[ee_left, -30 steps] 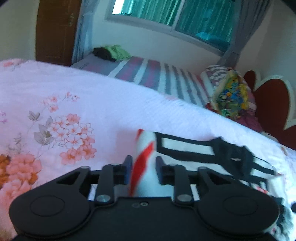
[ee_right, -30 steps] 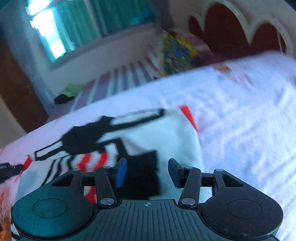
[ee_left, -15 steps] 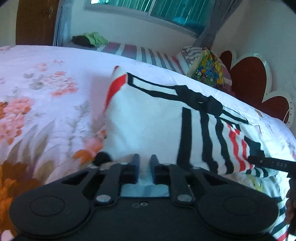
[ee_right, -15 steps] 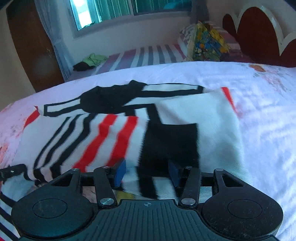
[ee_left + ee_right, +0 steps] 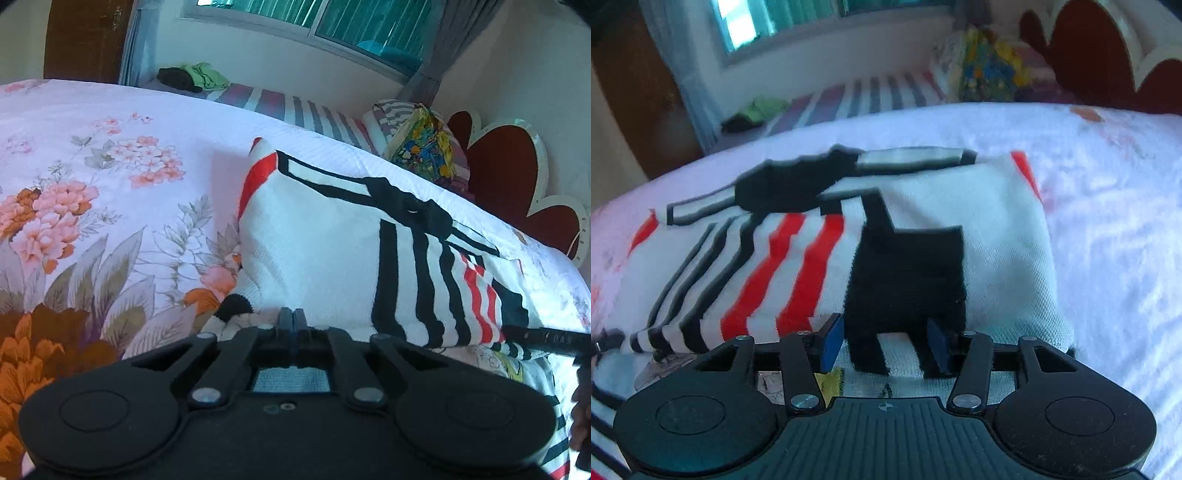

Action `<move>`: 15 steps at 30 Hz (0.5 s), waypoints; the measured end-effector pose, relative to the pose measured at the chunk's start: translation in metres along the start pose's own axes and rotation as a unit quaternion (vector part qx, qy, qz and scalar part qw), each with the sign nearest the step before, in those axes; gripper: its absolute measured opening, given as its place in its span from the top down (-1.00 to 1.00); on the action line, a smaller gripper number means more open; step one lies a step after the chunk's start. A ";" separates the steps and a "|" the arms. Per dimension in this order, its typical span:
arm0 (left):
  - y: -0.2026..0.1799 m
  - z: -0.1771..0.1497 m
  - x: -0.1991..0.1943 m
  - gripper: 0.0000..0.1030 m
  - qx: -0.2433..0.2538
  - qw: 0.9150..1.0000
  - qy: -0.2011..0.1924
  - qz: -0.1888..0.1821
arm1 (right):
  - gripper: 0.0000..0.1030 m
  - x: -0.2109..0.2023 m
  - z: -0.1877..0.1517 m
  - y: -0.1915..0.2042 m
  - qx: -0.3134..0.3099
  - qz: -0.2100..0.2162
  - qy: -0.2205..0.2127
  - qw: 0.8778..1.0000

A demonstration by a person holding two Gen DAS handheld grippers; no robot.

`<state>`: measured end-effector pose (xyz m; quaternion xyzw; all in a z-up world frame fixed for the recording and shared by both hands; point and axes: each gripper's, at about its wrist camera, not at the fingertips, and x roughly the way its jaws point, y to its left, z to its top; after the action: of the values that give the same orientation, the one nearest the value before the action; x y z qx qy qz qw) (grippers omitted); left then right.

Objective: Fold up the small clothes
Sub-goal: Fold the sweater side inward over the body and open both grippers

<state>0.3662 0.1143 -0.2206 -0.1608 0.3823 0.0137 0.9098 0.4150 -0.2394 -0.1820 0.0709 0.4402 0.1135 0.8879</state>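
A small white garment (image 5: 314, 251) with black and red stripes lies folded on the floral bedspread (image 5: 110, 184). My left gripper (image 5: 291, 319) is at its near hem with the jaws pressed together on the hem's edge. In the right wrist view the same garment (image 5: 997, 240) fills the middle. My right gripper (image 5: 884, 347) stands open astride the near hem, with a black patch of cloth between its blue pads (image 5: 833, 345), which do not press on it. A finger of the right gripper (image 5: 546, 338) shows at the right in the left wrist view.
A lower printed layer (image 5: 509, 369) sticks out under the hem. A person's hand (image 5: 580, 413) is at the right edge. Behind stand a striped bed (image 5: 295, 107) with green and dark clothes (image 5: 195, 75), a colourful pillow (image 5: 421, 147) and a red headboard (image 5: 506, 173).
My left gripper drew back from the raised red-edged fold to the near hem, and its jaws closed. The garment now lies flat and folded. My right gripper came a little nearer the hem.
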 end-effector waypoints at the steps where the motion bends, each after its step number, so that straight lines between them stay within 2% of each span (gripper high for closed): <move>1: -0.001 0.000 -0.004 0.92 -0.004 1.000 -0.001 0.004 | 0.03 -0.004 0.001 0.000 0.004 -0.004 0.003 1.000; 3: -0.005 -0.003 -0.014 0.69 0.001 1.000 -0.008 0.011 | 0.03 -0.018 0.000 -0.002 0.022 0.011 -0.019 1.000; 4: -0.008 -0.005 -0.018 0.51 0.008 1.000 -0.008 0.010 | 0.03 -0.024 -0.001 0.000 0.026 0.022 -0.026 0.999; 6: -0.012 -0.010 -0.022 0.53 0.015 1.000 -0.003 -0.003 | 0.03 -0.030 -0.004 0.006 0.025 0.039 -0.023 0.999; 9: -0.015 -0.016 -0.013 0.53 0.033 0.999 0.014 0.015 | 0.03 -0.031 -0.012 0.014 0.014 0.043 -0.016 0.999; 12: -0.003 -0.020 -0.009 0.64 0.019 1.000 0.006 0.022 | 0.03 -0.030 -0.017 0.015 0.015 0.035 -0.011 0.999; 15: 0.006 -0.015 -0.007 0.75 0.000 1.000 -0.002 0.029 | 0.03 -0.035 -0.014 0.012 0.024 0.040 -0.024 0.999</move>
<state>0.3495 0.1162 -0.2270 -0.1491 0.3849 0.0405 0.9099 0.3815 -0.2370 -0.1614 0.1129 0.4180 0.1363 0.8910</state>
